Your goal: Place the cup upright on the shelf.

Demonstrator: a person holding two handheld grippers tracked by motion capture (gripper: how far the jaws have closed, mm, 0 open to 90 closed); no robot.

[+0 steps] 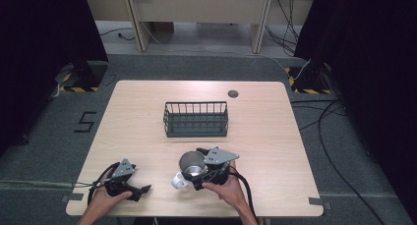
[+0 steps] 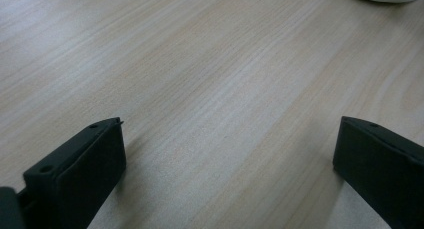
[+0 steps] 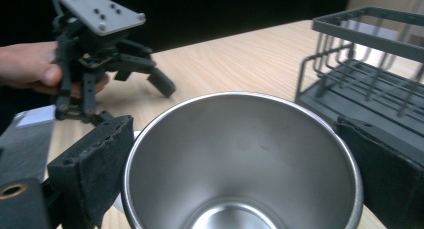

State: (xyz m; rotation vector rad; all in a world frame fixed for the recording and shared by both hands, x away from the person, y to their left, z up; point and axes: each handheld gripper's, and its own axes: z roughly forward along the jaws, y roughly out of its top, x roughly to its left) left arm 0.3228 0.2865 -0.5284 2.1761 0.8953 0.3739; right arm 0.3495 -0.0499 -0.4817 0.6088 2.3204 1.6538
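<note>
Two tongs low over the counter (image 1: 147, 107), right tongs (image 1: 199, 167) clamped around a steel cup (image 1: 192, 164) at the near edge, beside a white object (image 1: 179, 181), left tongs (image 1: 142, 190) spread wide, holding nothing, wire basket (image 1: 195, 119) at centre.

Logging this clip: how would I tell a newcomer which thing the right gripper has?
On the wooden table, look in front of the dark wire rack, toward the near edge. There the right gripper has its jaws either side of a shiny steel cup, open end up, beside a white object.
</note>
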